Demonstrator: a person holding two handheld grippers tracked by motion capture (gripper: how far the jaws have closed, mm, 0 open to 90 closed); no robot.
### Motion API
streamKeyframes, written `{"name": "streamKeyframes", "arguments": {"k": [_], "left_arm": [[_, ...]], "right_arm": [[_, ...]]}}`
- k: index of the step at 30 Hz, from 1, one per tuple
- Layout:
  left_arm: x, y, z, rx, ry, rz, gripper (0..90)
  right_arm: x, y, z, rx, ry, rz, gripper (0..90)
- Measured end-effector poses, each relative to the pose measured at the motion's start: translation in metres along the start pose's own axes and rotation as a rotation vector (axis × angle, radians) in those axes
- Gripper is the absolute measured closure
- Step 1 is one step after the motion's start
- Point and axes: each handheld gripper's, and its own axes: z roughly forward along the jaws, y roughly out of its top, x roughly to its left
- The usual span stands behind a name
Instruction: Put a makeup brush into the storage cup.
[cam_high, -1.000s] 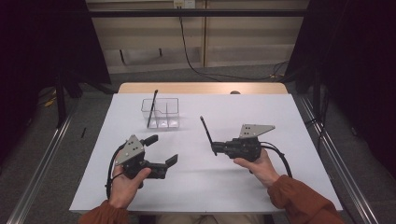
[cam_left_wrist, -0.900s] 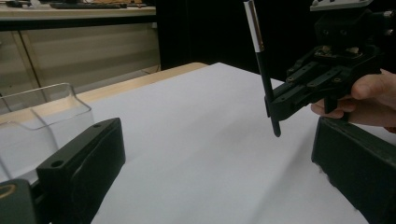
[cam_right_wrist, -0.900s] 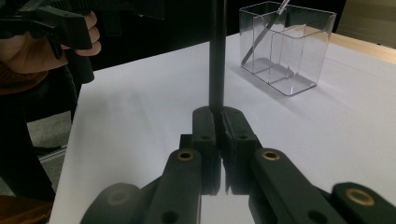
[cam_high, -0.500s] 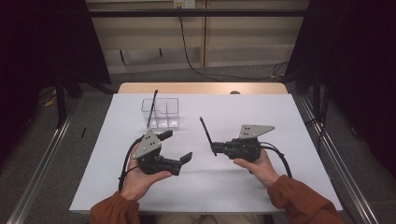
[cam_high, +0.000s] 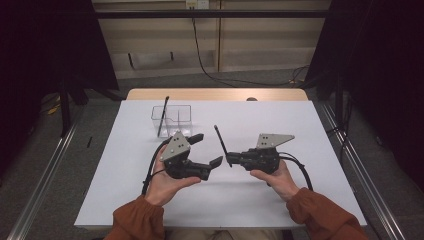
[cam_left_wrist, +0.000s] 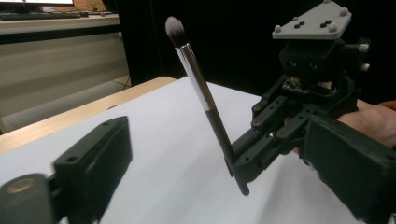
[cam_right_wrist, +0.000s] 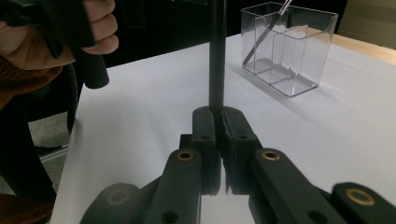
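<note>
My right gripper (cam_high: 231, 161) is shut on the lower end of a black makeup brush (cam_high: 220, 142), whose handle rises tilted from the jaws. In the right gripper view the shut jaws clamp the dark handle (cam_right_wrist: 217, 60). The left gripper view shows the brush (cam_left_wrist: 201, 98) with a silver ferrule and grey bristles at the top, held by the right gripper (cam_left_wrist: 243, 163). My left gripper (cam_high: 209, 149) is open, its jaws facing the brush from the left, close to it and apart from it, with nothing between them.
A clear divided organizer box (cam_high: 184, 111) stands on the white table (cam_high: 300, 200) behind the left gripper, with a second dark brush (cam_high: 163, 116) leaning in it. The right gripper view shows the box (cam_right_wrist: 306, 42) ahead to the right and the person's left hand (cam_right_wrist: 100, 28) at the upper left.
The left gripper has moved right and forward toward the held brush and turned its open jaws to it. The right gripper and its brush have barely moved.
</note>
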Motion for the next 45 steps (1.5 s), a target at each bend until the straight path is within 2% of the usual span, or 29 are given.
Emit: {"name": "streamKeyframes", "arguments": {"k": [3, 9, 22, 25, 26, 32, 36, 45], "left_arm": [[0.002, 0.001, 0.005, -0.004, 0.015, -0.007, 11.8], [0.003, 0.001, 0.014, -0.004, 0.018, -0.012, 20.4], [0.007, 0.001, 0.022, -0.014, -0.005, -0.035, 56.7], [0.006, -0.001, 0.024, -0.001, -0.02, -0.036, 59.1], [0.006, -0.002, 0.025, 0.002, -0.026, -0.037, 62.9], [0.007, -0.003, 0.026, -0.003, -0.033, -0.06, 72.6], [0.008, -0.003, 0.026, -0.012, -0.036, -0.08, 76.3], [0.007, -0.004, 0.027, -0.009, -0.05, -0.075, 80.0]], "right_arm": [[0.0, 0.0, 0.0, -0.001, 0.002, 0.0, 84.5], [0.0, -0.001, 0.0, 0.002, 0.001, 0.001, 84.5], [-0.001, -0.002, 0.001, 0.005, -0.004, 0.008, 84.5], [-0.001, -0.003, 0.002, 0.009, -0.005, 0.007, 84.5], [-0.001, -0.003, 0.002, 0.008, -0.005, 0.009, 84.5], [-0.001, -0.003, 0.002, 0.007, -0.004, 0.008, 84.5], [-0.001, -0.003, 0.002, 0.009, 0.0, 0.009, 84.5], [-0.001, -0.005, 0.004, 0.007, 0.004, 0.009, 84.3]]}}
